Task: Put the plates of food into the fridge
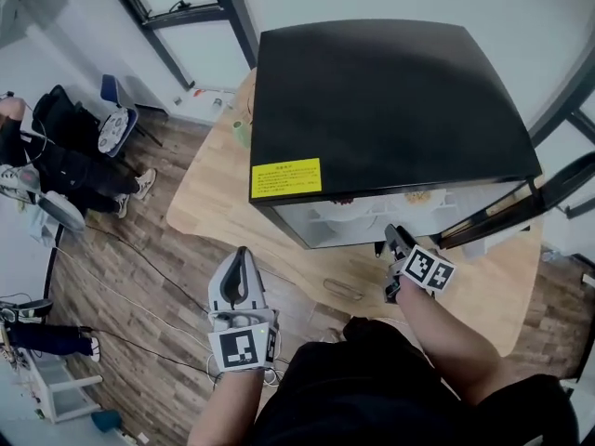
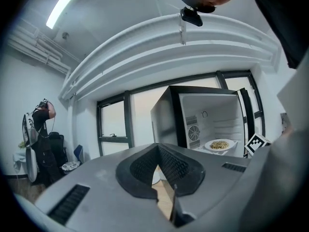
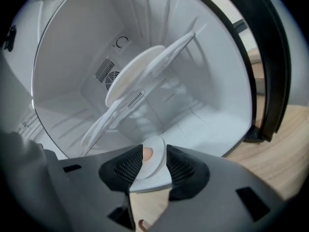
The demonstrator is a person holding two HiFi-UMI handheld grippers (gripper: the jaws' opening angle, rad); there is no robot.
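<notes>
A black mini fridge (image 1: 390, 91) stands on the wooden table (image 1: 260, 240) with its door (image 1: 521, 203) swung open to the right. A white plate (image 3: 140, 74) lies on the shelf (image 3: 108, 122) inside it. In the left gripper view that plate of noodles (image 2: 219, 144) shows on the shelf. A second white plate (image 3: 153, 173) with a pinkish bit of food (image 3: 146, 153) rests on the fridge floor. Its rim lies between the spread jaws of my right gripper (image 3: 148, 161), which is at the fridge mouth (image 1: 395, 240). My left gripper (image 1: 242, 254) hangs lower left over the floor, empty and shut.
A person (image 1: 46, 156) stands at the far left by a chair (image 1: 116, 124). Cables run across the wooden floor (image 1: 139, 286). A small green object (image 1: 242, 133) sits on the table left of the fridge. The open door juts out on the right.
</notes>
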